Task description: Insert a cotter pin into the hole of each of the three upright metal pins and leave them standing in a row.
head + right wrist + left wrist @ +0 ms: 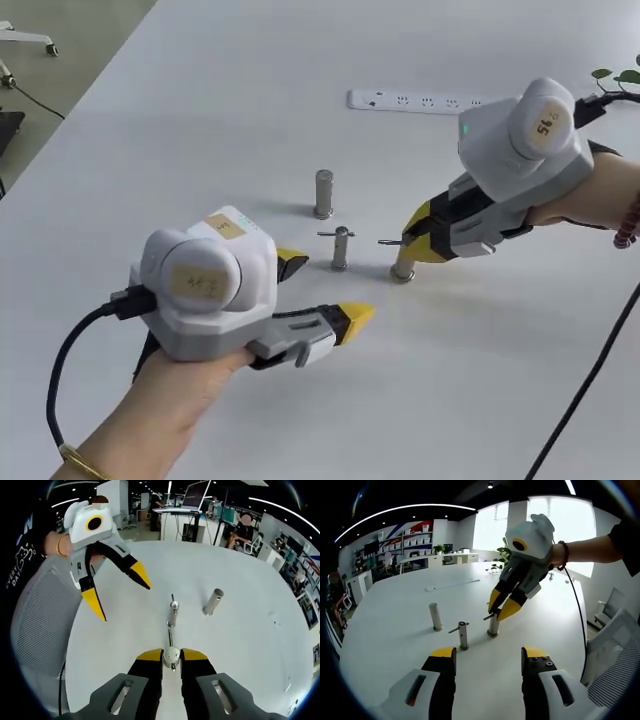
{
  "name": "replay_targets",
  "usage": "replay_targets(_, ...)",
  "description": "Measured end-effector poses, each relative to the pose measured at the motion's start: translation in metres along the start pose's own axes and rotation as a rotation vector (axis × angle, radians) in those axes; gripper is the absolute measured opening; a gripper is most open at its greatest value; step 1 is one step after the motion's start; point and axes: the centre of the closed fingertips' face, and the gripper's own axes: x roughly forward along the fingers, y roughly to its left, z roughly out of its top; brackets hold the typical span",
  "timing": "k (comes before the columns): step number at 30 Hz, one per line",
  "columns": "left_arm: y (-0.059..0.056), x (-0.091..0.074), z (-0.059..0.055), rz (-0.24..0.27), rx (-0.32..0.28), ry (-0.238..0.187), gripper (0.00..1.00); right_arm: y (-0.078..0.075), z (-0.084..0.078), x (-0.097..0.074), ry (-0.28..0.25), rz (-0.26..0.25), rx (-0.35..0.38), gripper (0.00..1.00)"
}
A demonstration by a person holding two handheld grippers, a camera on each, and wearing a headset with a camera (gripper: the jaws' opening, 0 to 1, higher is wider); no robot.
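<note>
The right gripper (412, 238) is pinching its jaws narrow on a cotter pin (390, 242), holding it level at the top of the rightmost metal pin (403, 268), which is standing upright on the white table (200, 120). The left gripper (325, 288) is hovering with its jaws spread wide, near the middle metal pin (341, 252), which is carrying a second cotter pin (335, 234) crosswise. The far metal pin (324, 193) is standing apart behind it. The right hand (590, 195) is reaching in from the right, angling the gripper down; the left hand (190, 375) is coming from the lower left. A power strip (415, 101) is lying well beyond the row, with open tabletop running all round the pins.
</note>
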Motion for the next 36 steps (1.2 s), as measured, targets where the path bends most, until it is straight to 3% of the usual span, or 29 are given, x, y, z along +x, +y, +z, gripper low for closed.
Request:
replay_targets(13,0.006,0.000,0.003,0.022,0.005,-0.014,0.50,-0.010,0.000,0.003,0.005,0.014,-0.008,0.08)
replay_targets(17,0.007,0.001,0.000,0.024,0.008,0.002,0.50,-0.012,-0.004,0.002,0.003,0.028,-0.009,0.08)
replay_targets(29,0.002,0.004,-0.004,0.006,0.005,0.019,0.50,-0.010,-0.002,0.002,0.000,0.084,-0.016,0.08)
replay_targets(36,-0.001,0.006,-0.006,-0.002,0.002,0.031,0.51,-0.012,-0.001,0.002,0.000,0.077,-0.012,0.10)
